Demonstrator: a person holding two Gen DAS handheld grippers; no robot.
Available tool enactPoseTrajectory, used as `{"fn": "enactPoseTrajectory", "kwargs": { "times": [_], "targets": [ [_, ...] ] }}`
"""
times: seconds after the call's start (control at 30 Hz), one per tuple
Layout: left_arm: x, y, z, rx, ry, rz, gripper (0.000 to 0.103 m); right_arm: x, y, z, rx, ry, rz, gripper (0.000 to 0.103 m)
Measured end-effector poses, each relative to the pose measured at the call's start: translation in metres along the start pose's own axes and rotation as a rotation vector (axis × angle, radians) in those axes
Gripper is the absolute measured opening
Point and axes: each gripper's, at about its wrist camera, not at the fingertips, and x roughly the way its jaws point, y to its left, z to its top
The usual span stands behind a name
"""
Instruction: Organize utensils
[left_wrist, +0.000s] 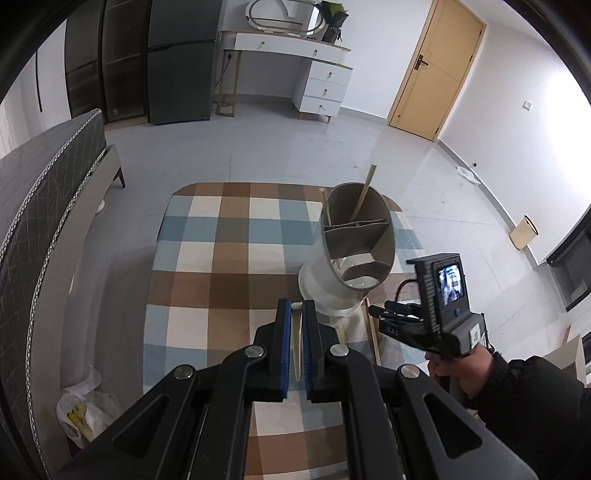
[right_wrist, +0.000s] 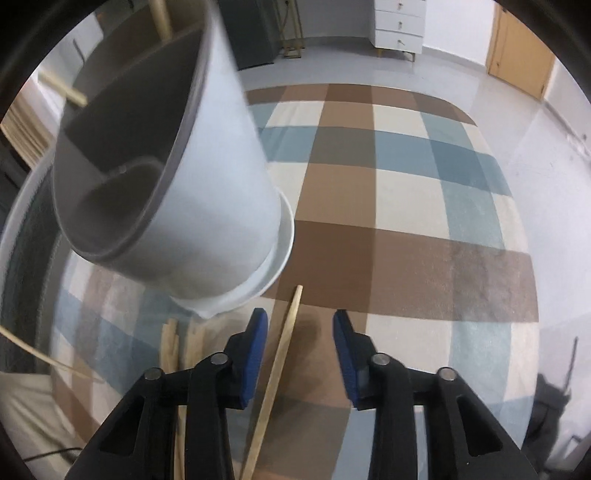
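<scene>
A grey divided utensil holder (left_wrist: 351, 251) stands on the checkered tablecloth (left_wrist: 221, 251), with two wooden chopsticks (left_wrist: 364, 194) sticking out of its far compartment. My left gripper (left_wrist: 296, 314) is shut on a pale utensil handle (left_wrist: 296, 343), just left of the holder's base. My right gripper (right_wrist: 299, 325) is open, low over the cloth, with a wooden chopstick (right_wrist: 275, 373) lying between its fingers. The holder (right_wrist: 207, 177) looms close at its upper left. More chopsticks (right_wrist: 173, 343) lie beside the left finger. The right gripper also shows in the left wrist view (left_wrist: 388, 314).
A bed (left_wrist: 44, 221) runs along the left of the table. A plastic bag (left_wrist: 85, 410) lies on the floor by it. A white dresser (left_wrist: 321, 88), a dark fridge (left_wrist: 181, 62) and a wooden door (left_wrist: 432, 70) stand at the far wall.
</scene>
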Motion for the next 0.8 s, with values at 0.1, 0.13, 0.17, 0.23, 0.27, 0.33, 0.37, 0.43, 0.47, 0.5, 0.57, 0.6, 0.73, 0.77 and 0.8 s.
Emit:
{"fn": "enactPoseTrajectory", "kwargs": {
  "times": [0.1,0.13,0.17,0.23,0.27,0.33,0.37,0.43,0.47,0.5,0.57,0.6,0.73,0.77,0.8],
  "targets": [
    [0.001,0.005,-0.001,-0.008,0.002,-0.002,0.001,0.009,0.012,-0.003,-0.045,0.035,-0.037,0.022],
    [0.001,0.006,-0.001,-0.013,0.003,-0.003,0.001,0.008,0.017,-0.005,-0.069,0.021,-0.067,0.020],
    [0.001,0.008,-0.002,-0.016,0.003,-0.004,0.001,0.008,0.022,-0.006,-0.094,0.019,-0.083,0.017],
    [0.000,0.007,-0.002,-0.021,0.004,-0.005,0.001,0.008,0.026,-0.008,-0.104,0.003,-0.080,0.007],
    [-0.001,0.008,-0.003,-0.023,0.004,-0.005,0.001,0.009,0.026,-0.007,-0.098,-0.001,-0.081,0.007],
    [-0.004,0.006,-0.003,-0.024,0.002,-0.007,0.001,0.009,0.023,-0.006,-0.079,-0.010,-0.077,0.005],
    [-0.005,0.005,-0.003,-0.022,0.000,-0.008,0.001,0.006,0.019,-0.006,-0.060,-0.021,-0.064,0.005],
    [-0.007,0.004,-0.004,-0.014,-0.008,-0.010,0.001,-0.003,0.012,-0.006,-0.022,-0.060,-0.040,0.005],
    [-0.008,0.003,-0.004,-0.009,-0.012,-0.009,0.001,-0.012,0.007,-0.006,0.002,-0.087,-0.023,0.005],
    [-0.012,0.000,-0.004,-0.007,-0.018,-0.010,0.001,-0.019,0.004,-0.008,0.018,-0.110,-0.012,0.005],
    [-0.015,-0.003,-0.005,-0.004,-0.024,-0.013,0.001,-0.041,-0.001,-0.011,0.047,-0.168,0.009,0.005],
    [-0.019,-0.006,-0.005,-0.002,-0.030,-0.015,0.001,-0.054,-0.003,-0.015,0.058,-0.204,0.024,0.004],
    [-0.029,-0.017,-0.006,0.016,-0.047,-0.017,0.001,-0.102,-0.003,-0.034,0.070,-0.333,0.064,0.003],
    [-0.033,-0.021,-0.006,0.023,-0.052,-0.018,0.001,-0.112,-0.001,-0.039,0.068,-0.359,0.066,0.000],
    [-0.035,-0.024,-0.006,0.029,-0.055,-0.019,0.001,-0.122,0.003,-0.045,0.069,-0.379,0.075,0.000]
  ]
}}
